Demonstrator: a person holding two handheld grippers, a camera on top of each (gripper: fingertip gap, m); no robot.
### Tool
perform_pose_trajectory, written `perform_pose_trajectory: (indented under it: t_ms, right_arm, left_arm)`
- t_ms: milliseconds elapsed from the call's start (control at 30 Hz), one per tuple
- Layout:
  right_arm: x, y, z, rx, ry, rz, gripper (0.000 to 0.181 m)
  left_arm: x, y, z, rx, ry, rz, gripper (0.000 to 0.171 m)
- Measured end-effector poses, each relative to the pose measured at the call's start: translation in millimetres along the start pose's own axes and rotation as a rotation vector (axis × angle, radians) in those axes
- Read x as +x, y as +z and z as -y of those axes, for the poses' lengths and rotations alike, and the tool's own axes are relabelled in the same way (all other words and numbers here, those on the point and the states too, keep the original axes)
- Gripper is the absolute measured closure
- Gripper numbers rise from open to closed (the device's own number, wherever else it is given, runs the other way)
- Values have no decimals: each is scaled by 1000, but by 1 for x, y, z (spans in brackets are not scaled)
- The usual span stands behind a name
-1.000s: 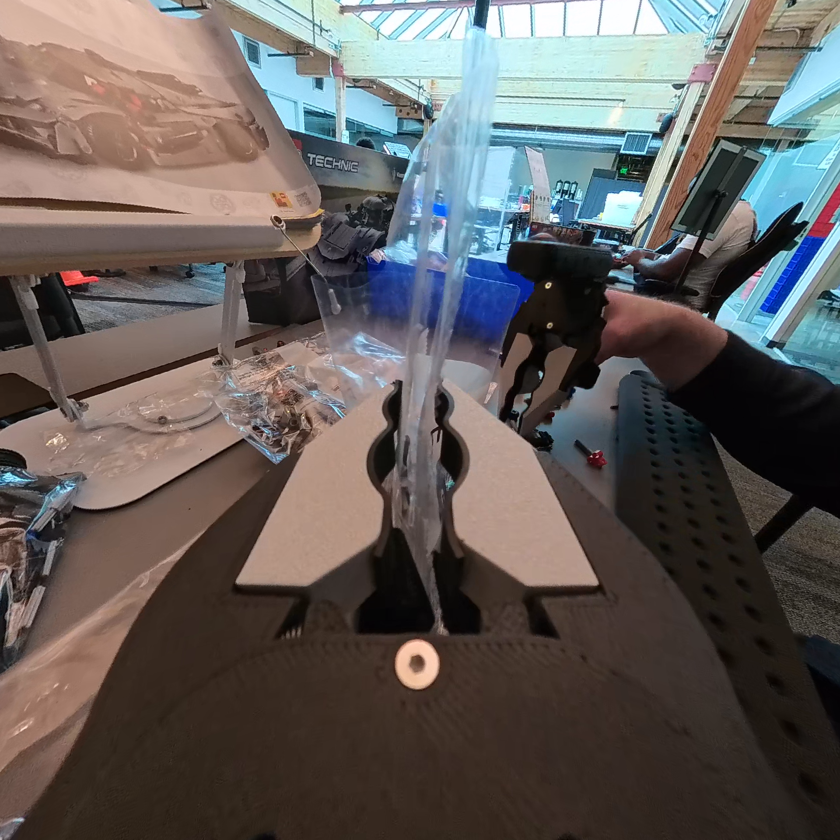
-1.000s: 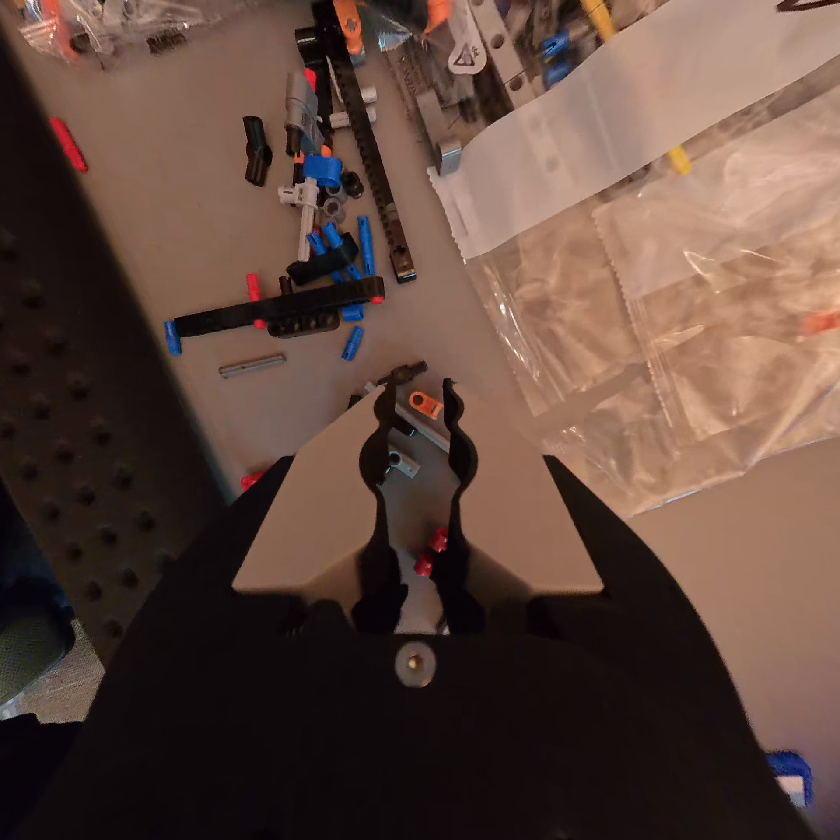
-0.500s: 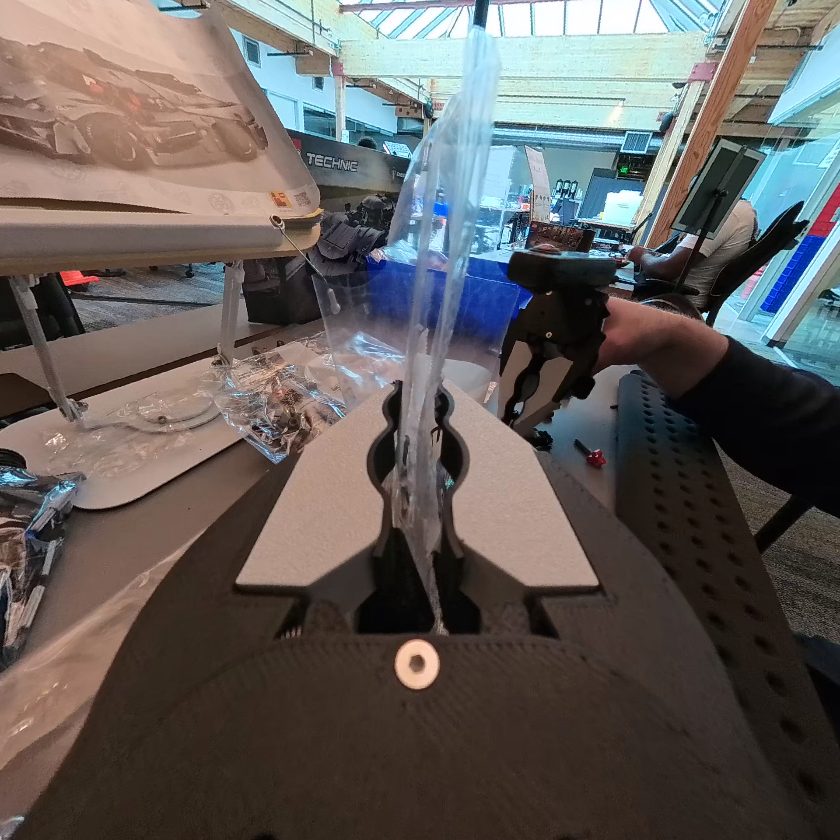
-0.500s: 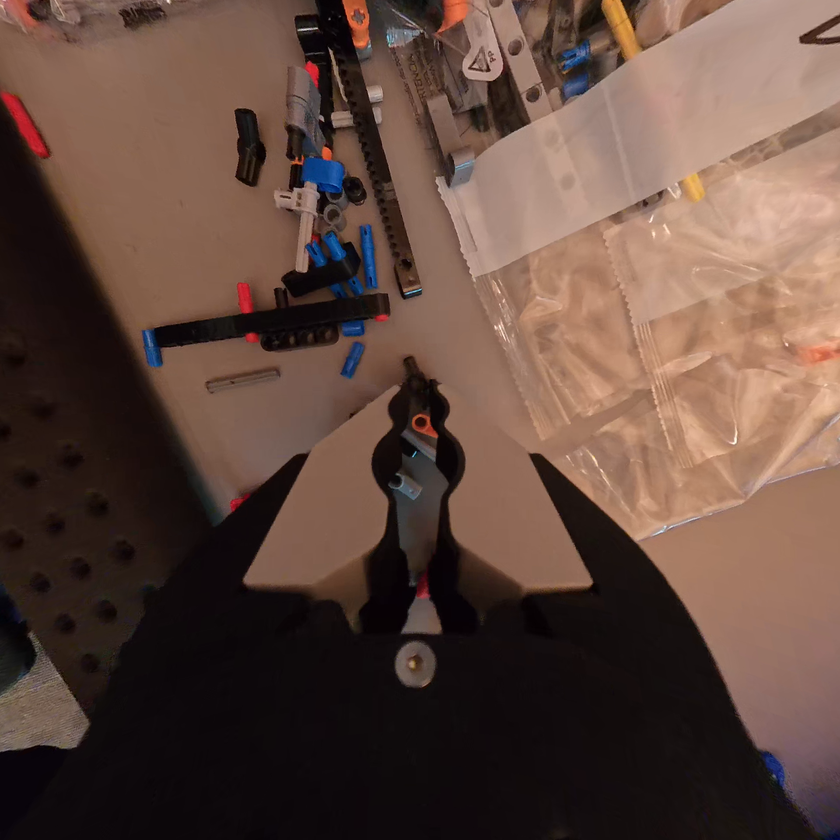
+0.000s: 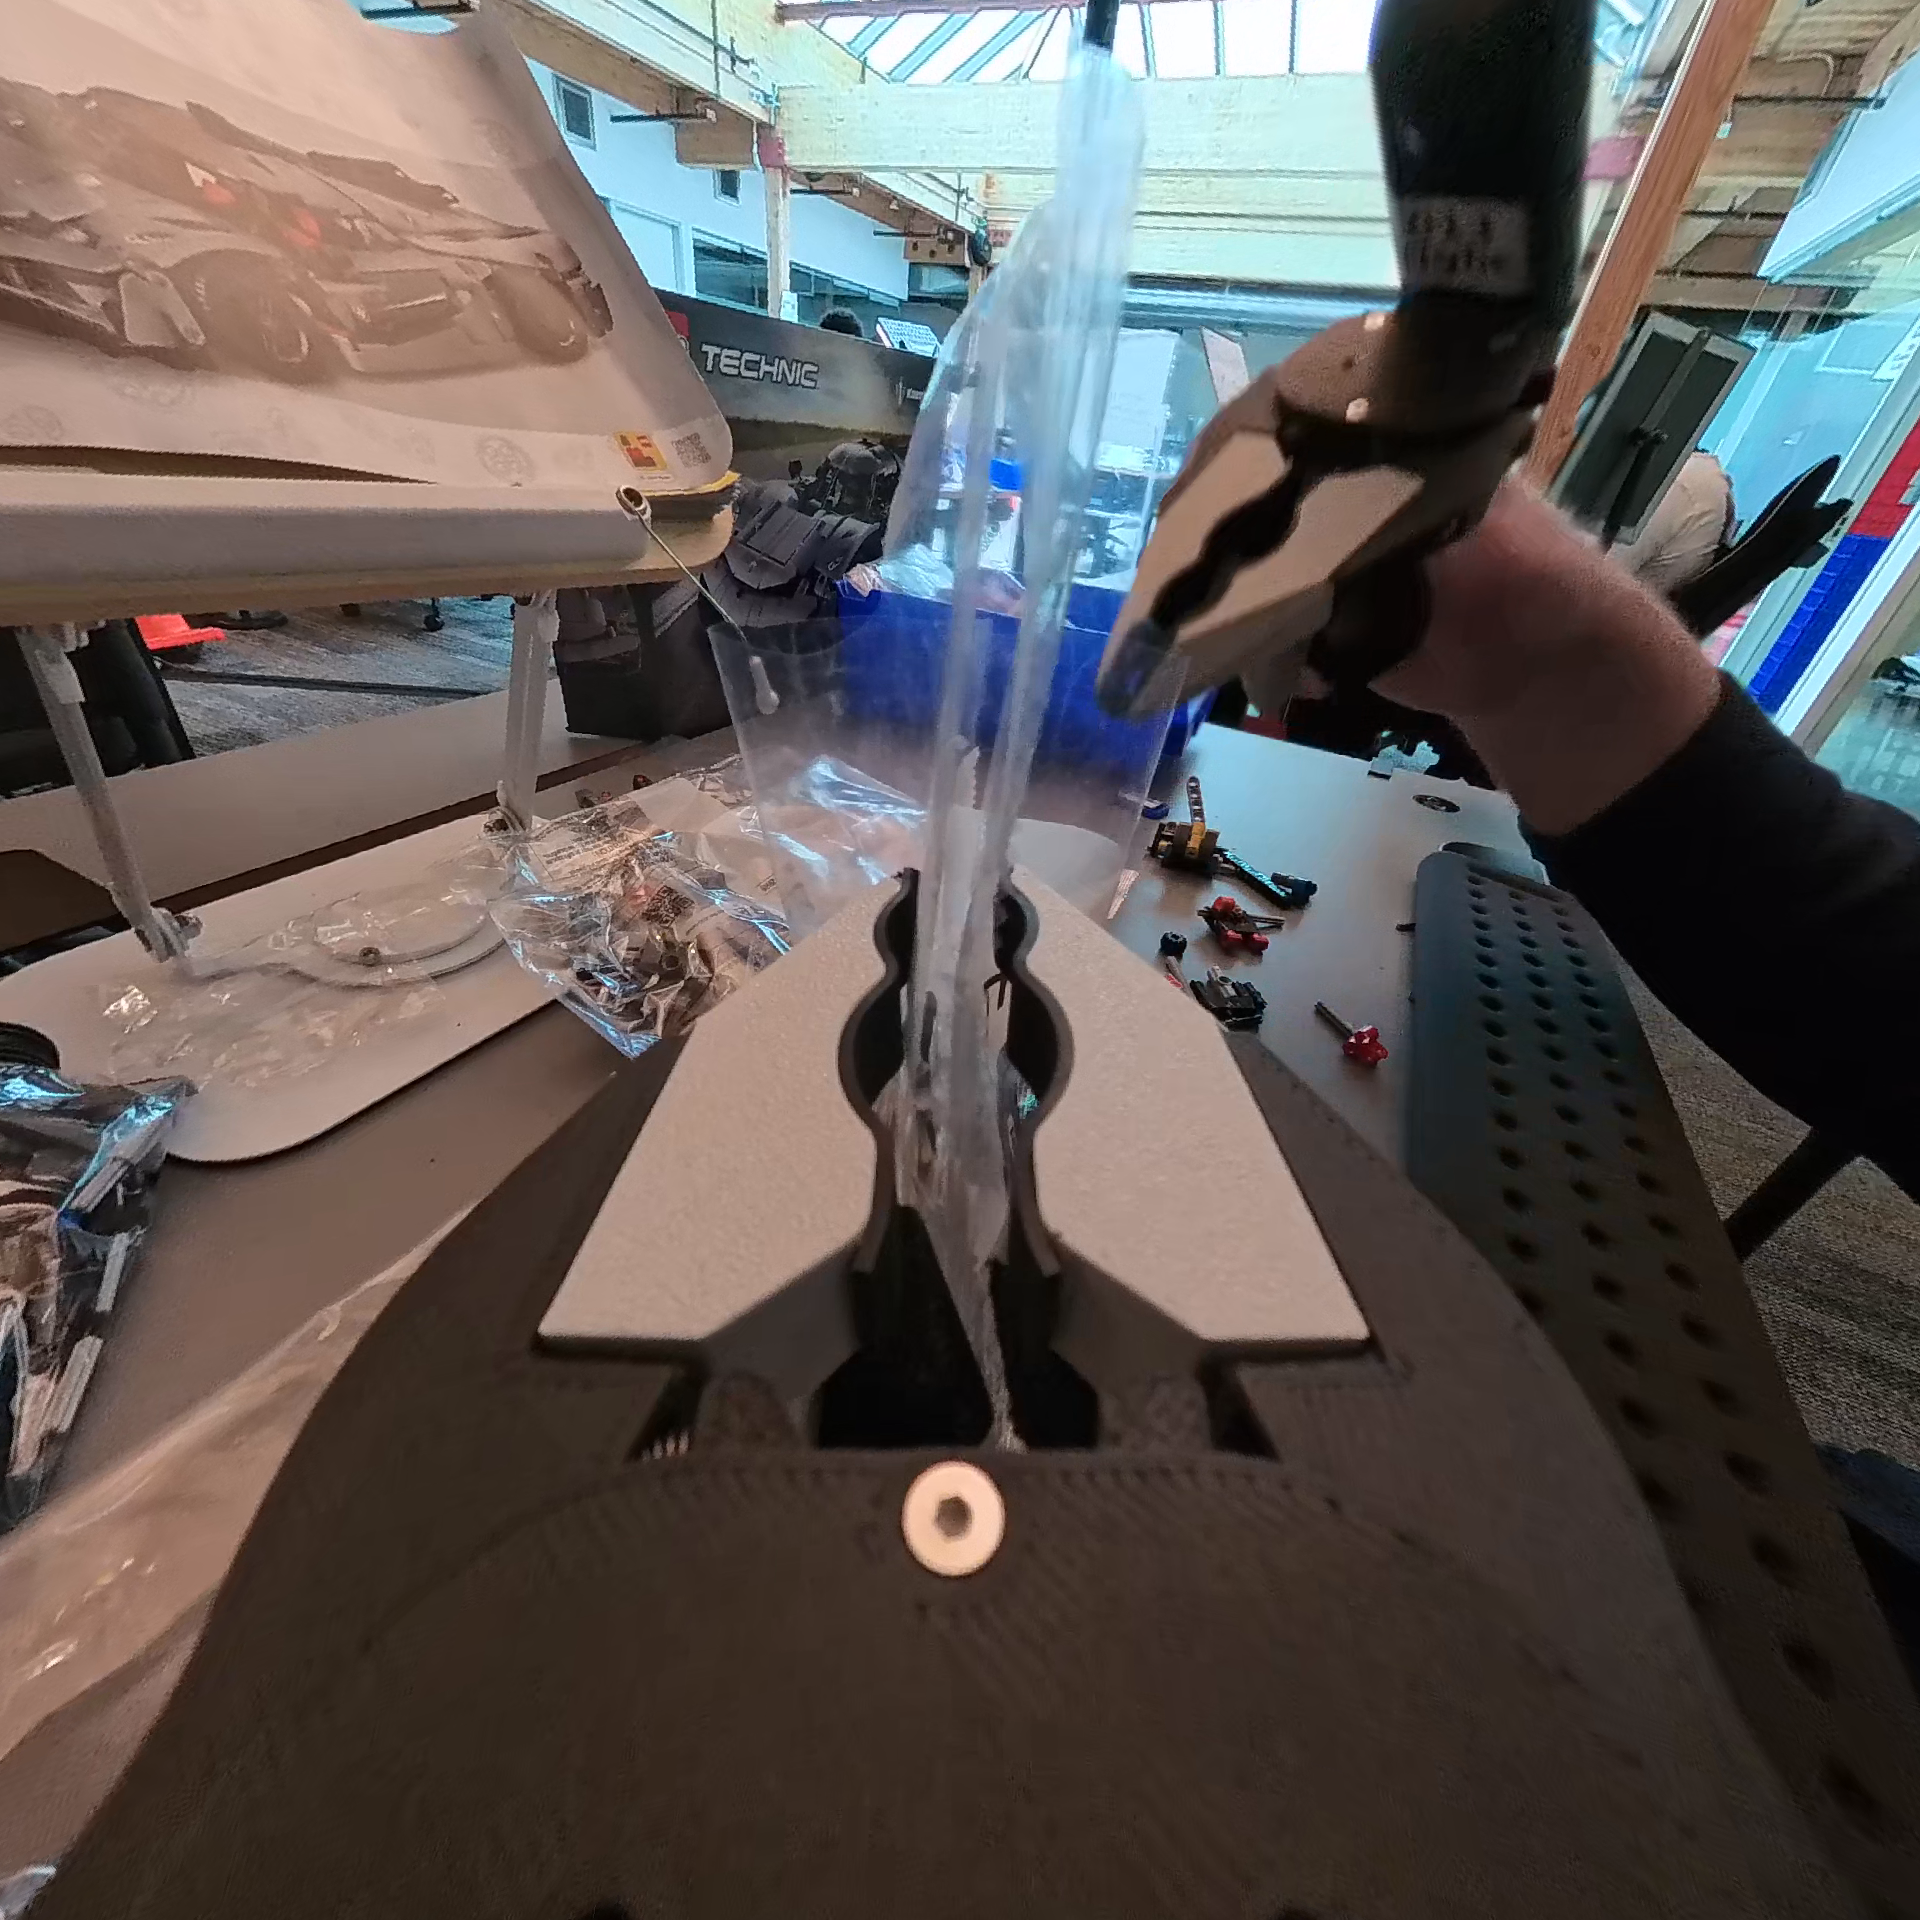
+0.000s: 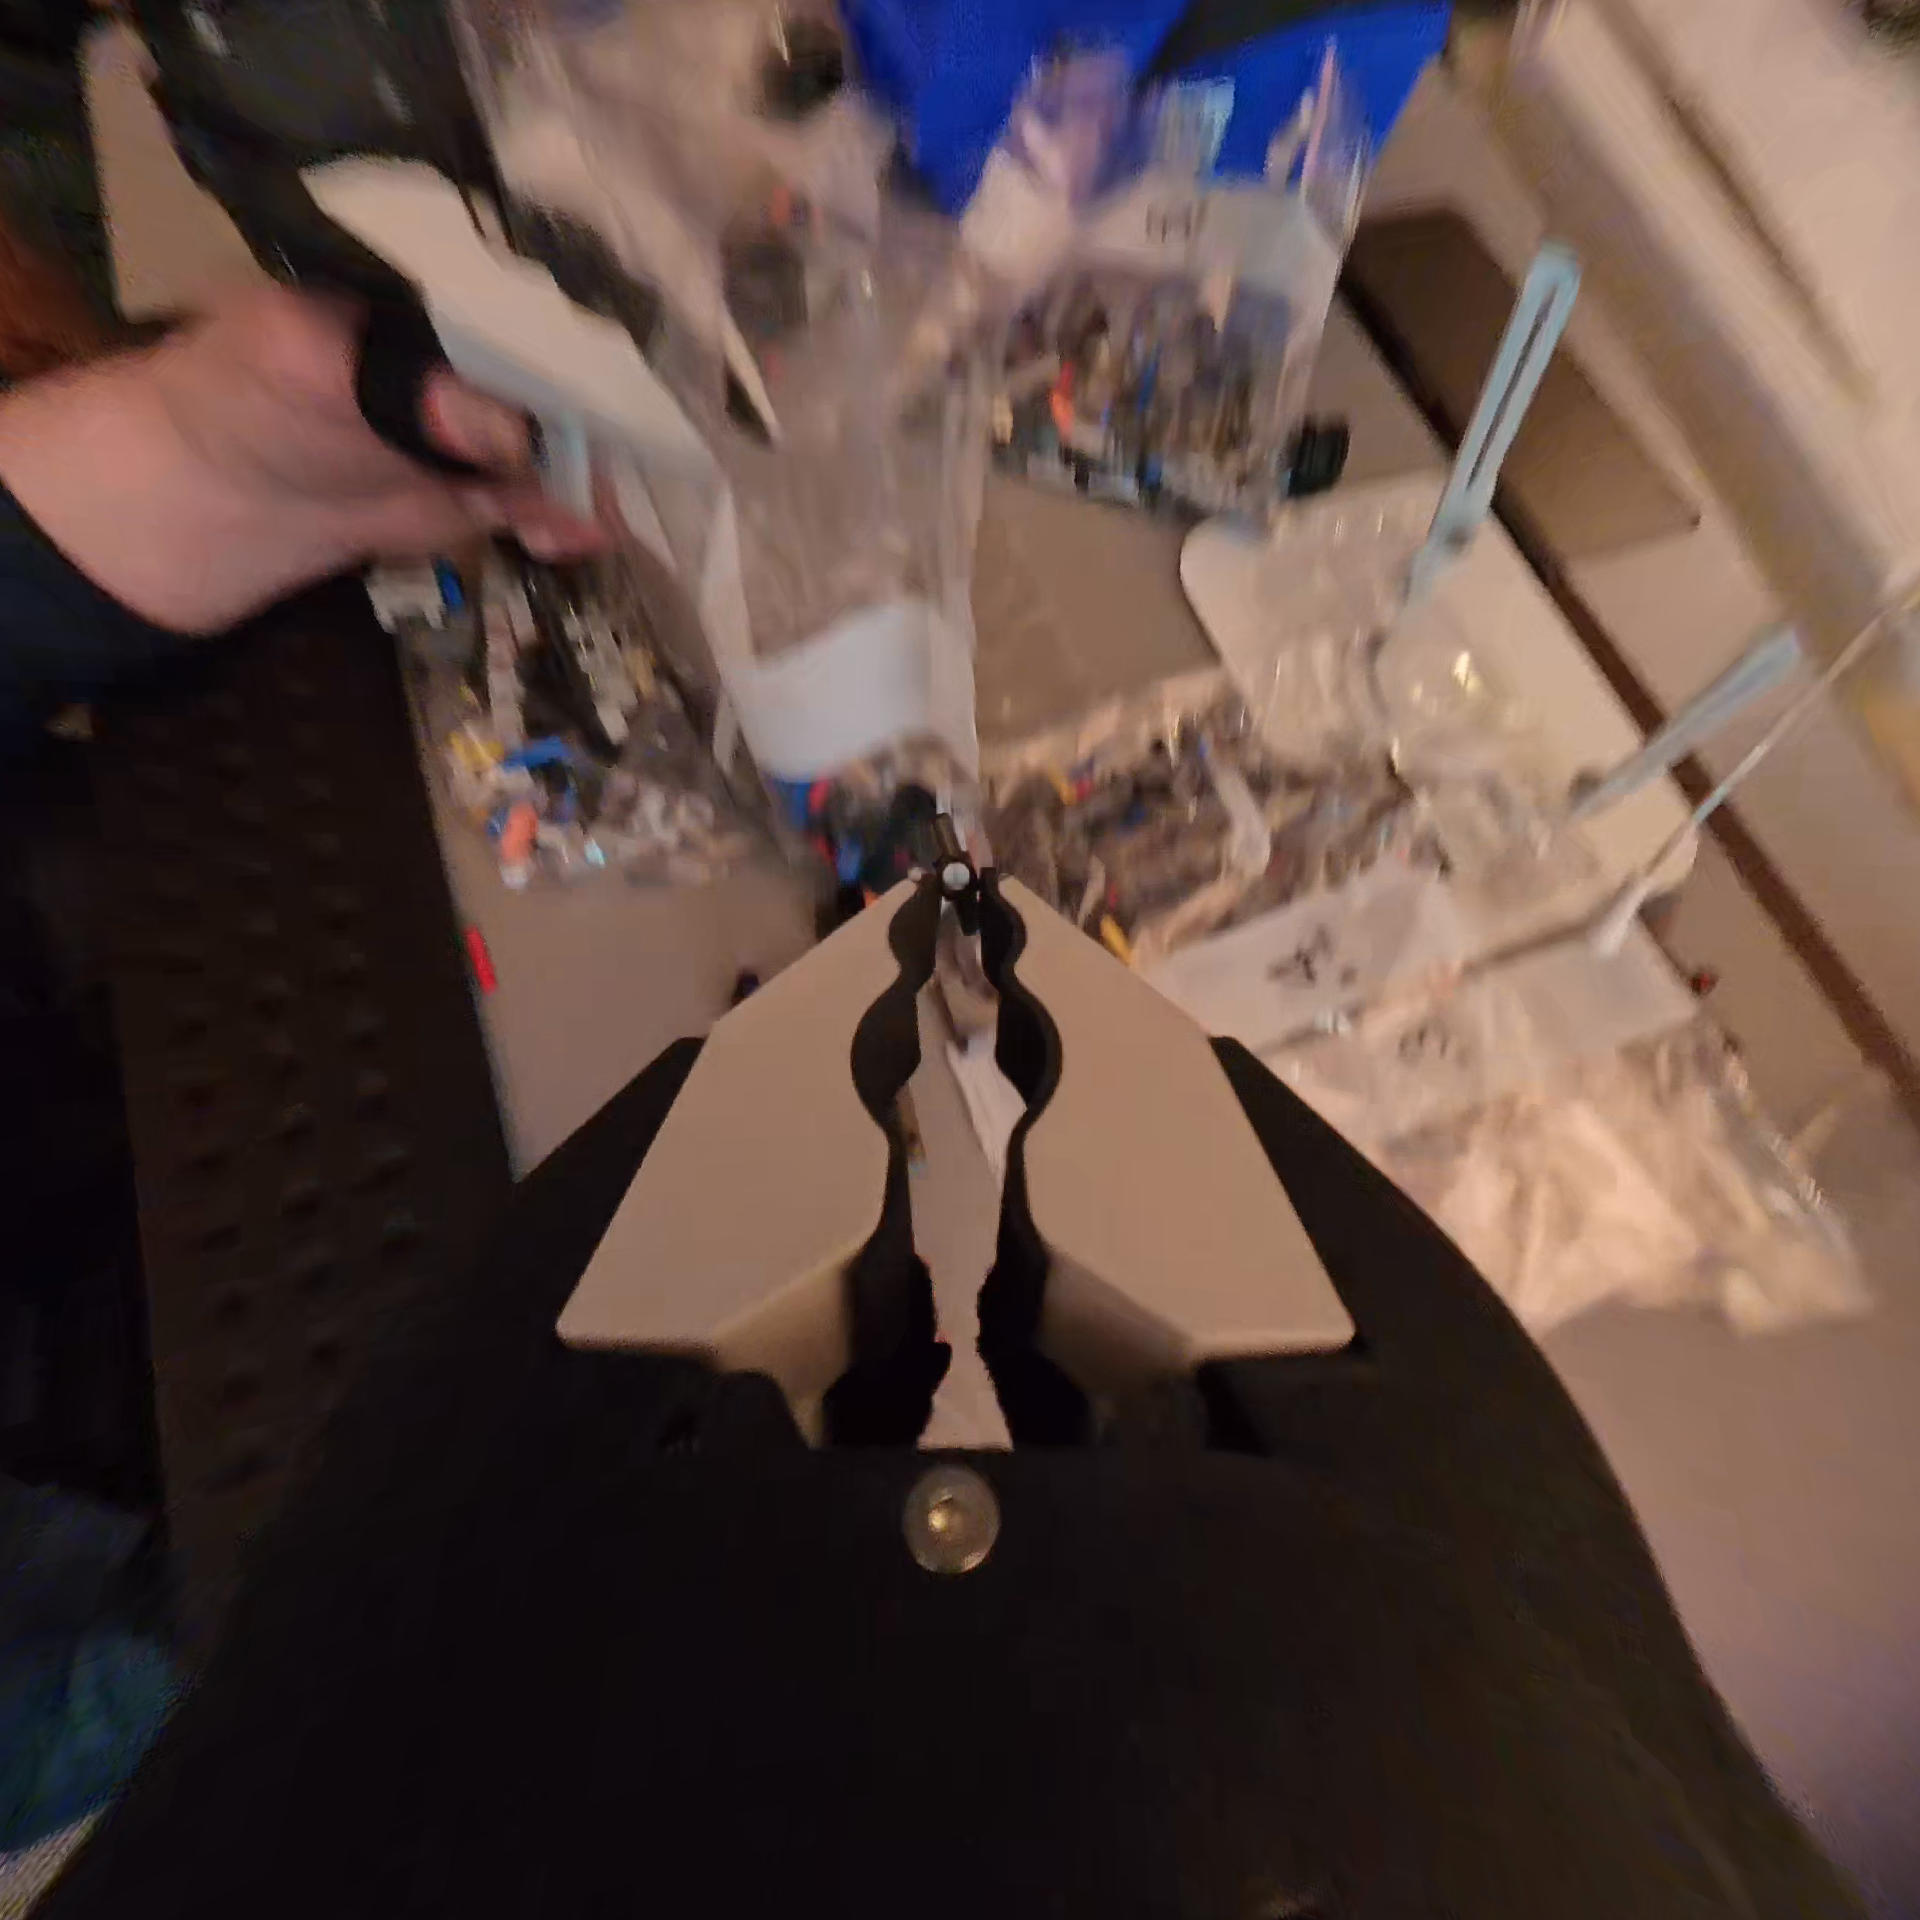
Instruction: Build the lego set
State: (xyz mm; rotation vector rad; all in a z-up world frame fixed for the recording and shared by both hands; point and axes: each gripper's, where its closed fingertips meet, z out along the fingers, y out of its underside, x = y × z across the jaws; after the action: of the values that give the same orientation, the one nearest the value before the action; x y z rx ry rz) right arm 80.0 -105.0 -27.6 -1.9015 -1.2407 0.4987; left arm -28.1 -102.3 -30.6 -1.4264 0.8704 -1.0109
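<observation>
The left gripper (image 5: 951,914) is squeezed tight on a clear plastic bag (image 5: 1029,436) that stands straight up out of it, long way up and down; the right gripper (image 6: 951,883) is nearly closed on a small dark pin (image 6: 948,847), poking forward past its tips. The pin could slip and drop into the loose pieces (image 5: 1236,925) on the table (image 5: 1340,800) below, because only its end is pinched; the thin bag could slide out too.

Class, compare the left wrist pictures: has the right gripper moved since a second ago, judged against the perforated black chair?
Yes. The right gripper has risen from beside the loose pieces on the table to well above the perforated black chair, and nearer the clear plastic bag, its jaws nearly closed.
</observation>
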Motion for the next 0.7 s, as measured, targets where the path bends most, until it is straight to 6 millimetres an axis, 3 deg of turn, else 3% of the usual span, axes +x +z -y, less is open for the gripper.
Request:
perform_pose_trajectory:
  t_ms: [133,333,433,600,700]
  right_arm:
    - [-5,8,55,111,-29,21,176]
    - [-9,31,91,174,-43,62,176]
    - [-11,37,96,188,-19,94,176]
    - [-16,57,78,91,-2,124,166]
    - [-17,52,78,126,0,110,166]
  left_arm:
    - [0,-1,0,1,1,0,159]
    - [1,0,0,-1,3,-8,159]
    - [2,1,0,-7,7,-11,159]
    - [3,1,-1,-11,13,-12,159]
    - [3,1,-1,-13,12,-11,159]
